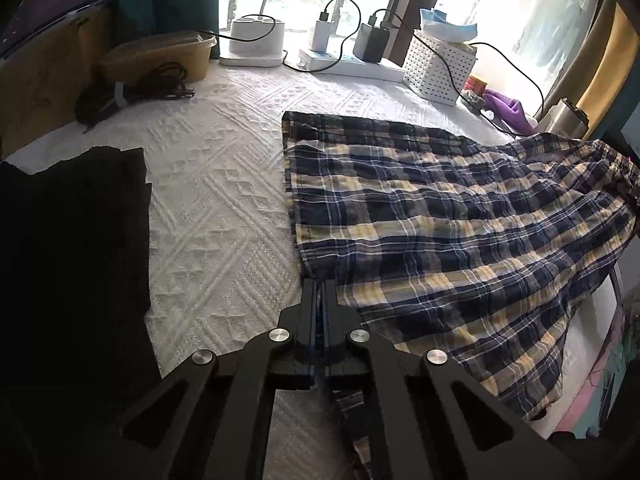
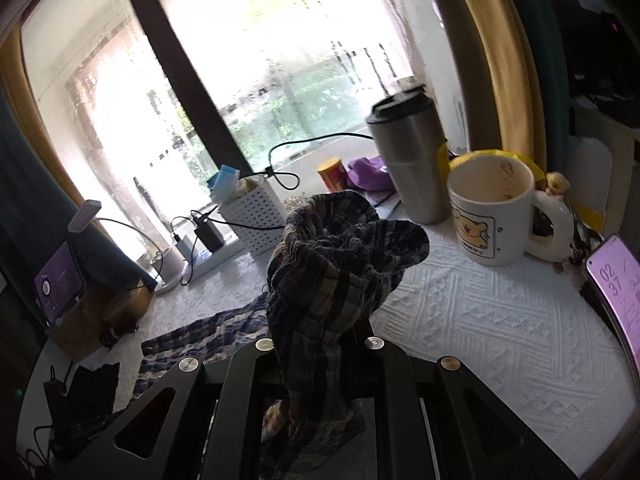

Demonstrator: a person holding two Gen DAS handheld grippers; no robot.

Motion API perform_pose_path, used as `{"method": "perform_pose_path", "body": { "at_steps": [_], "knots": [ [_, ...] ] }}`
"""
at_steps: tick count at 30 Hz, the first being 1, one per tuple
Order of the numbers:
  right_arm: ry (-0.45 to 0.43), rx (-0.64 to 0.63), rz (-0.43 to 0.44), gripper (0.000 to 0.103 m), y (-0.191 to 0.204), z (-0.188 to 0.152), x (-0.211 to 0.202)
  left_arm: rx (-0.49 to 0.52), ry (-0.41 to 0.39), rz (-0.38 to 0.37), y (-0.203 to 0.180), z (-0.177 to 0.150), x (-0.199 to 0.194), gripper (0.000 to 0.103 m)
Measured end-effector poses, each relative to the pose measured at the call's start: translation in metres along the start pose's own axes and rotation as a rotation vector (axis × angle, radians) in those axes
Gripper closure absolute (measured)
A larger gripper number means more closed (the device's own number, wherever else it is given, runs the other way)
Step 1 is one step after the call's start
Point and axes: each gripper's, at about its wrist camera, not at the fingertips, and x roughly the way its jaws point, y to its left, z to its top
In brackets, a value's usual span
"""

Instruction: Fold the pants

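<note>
Jaws on my left gripper (image 1: 319,286) are pinching the plaid pants (image 1: 452,216) at the near hem; right gripper (image 2: 320,332) looks clamped on a bunched handful, tips buried. Pants sprawl across the white worktop (image 1: 216,184). Soft, light, floppy, so grab corners.

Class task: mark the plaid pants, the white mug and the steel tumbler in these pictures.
plaid pants (image 1: 440,216): left wrist view, middle of the spread cloth.
white mug (image 2: 486,216): right wrist view, front wall by the bear print.
steel tumbler (image 2: 412,160): right wrist view, grey body under the black lid.
</note>
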Motion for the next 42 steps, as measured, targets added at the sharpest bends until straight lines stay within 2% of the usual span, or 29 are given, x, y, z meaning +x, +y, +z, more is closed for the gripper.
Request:
{"method": "perform_pose_path", "body": {
  "at_steps": [7, 9, 10, 11, 13, 19, 26, 42],
  "knots": [
    [0.007, -0.071, 0.032, 0.091, 0.040, 0.000, 0.001, -0.014, -0.014, -0.022, 0.008, 0.000, -0.010, 0.100],
    [0.016, -0.091, 0.034, 0.091, 0.052, -0.001, 0.003, -0.015, -0.042, -0.026, 0.012, 0.000, -0.020, 0.100],
    [0.019, -0.102, 0.033, 0.091, 0.058, -0.002, 0.005, -0.014, -0.061, -0.028, 0.014, 0.001, -0.027, 0.095],
    [0.023, -0.111, 0.035, 0.091, 0.065, -0.002, 0.006, -0.014, -0.074, -0.031, 0.017, 0.001, -0.031, 0.083],
    [0.026, -0.127, 0.046, 0.091, 0.076, -0.005, 0.007, -0.016, -0.096, -0.034, 0.023, 0.002, -0.039, 0.065],
    [0.049, -0.177, 0.082, 0.091, 0.110, -0.017, 0.016, -0.005, -0.107, -0.017, 0.037, 0.004, -0.049, 0.065],
    [0.092, -0.236, 0.146, 0.091, 0.143, -0.033, 0.026, -0.047, -0.117, -0.007, 0.052, 0.001, -0.057, 0.065],
    [0.194, -0.330, 0.299, 0.091, 0.205, -0.059, 0.054, -0.042, -0.108, 0.012, 0.052, -0.003, -0.062, 0.065]
  ]
}}
